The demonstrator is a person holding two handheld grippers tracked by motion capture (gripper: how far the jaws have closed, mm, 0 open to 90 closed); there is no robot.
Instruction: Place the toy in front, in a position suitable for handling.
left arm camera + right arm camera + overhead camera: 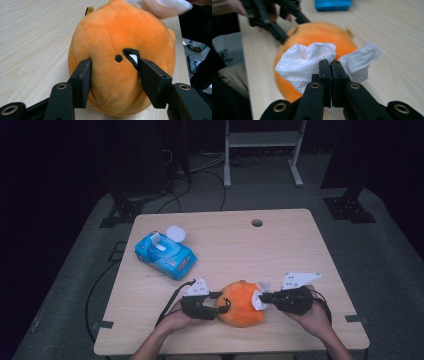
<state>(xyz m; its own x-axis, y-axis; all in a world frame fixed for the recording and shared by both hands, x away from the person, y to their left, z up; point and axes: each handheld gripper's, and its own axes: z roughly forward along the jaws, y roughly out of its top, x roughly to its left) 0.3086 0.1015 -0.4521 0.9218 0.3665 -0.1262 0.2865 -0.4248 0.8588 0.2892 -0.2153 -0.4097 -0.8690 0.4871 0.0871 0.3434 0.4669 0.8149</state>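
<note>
Currently the orange plush toy [242, 304] sits near the near edge of the tabletop [280, 245], between both hands. The left tool [113, 75] grips the toy's side with both jaws pressed into the plush. The right tool [329, 65] is clenched on a white tissue [304, 65] lying against the toy. A blue wipes pack [165, 254] lies far left.
</note>
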